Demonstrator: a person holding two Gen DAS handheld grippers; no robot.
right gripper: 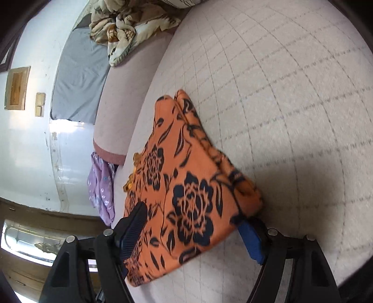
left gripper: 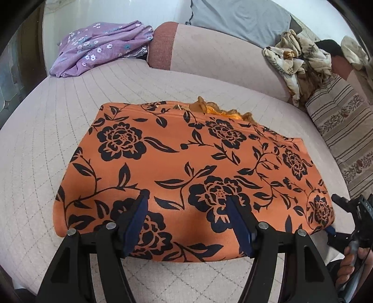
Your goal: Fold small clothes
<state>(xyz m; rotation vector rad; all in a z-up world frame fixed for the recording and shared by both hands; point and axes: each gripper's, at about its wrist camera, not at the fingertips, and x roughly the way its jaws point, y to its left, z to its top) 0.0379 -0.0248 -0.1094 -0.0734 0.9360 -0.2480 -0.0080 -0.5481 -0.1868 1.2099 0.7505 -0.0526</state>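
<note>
An orange garment with black flowers (left gripper: pixel 186 151) lies folded flat on the quilted pale bed (left gripper: pixel 42 144). Frilly orange trim pokes out at its far edge. My left gripper (left gripper: pixel 186 202) stands open over the garment's near edge, both blue pads resting on top of the cloth with nothing pinched. In the right wrist view the garment (right gripper: pixel 191 181) has its right end between the wide jaws of my right gripper (right gripper: pixel 193 223). One finger lies over the cloth and the other, blue-padded finger (right gripper: pixel 250 237) sits at the bed under the cloth's edge. That gripper is open.
A purple flowered cloth (left gripper: pixel 100 49) lies at the far left of the bed. A pink bolster (left gripper: pixel 209 51), a grey pillow (left gripper: pixel 240 18) and a crumpled beige blanket (left gripper: pixel 298 63) line the back. A striped pillow (left gripper: pixel 342 130) is on the right. A person's hand (left gripper: pixel 352 268) holds the right gripper.
</note>
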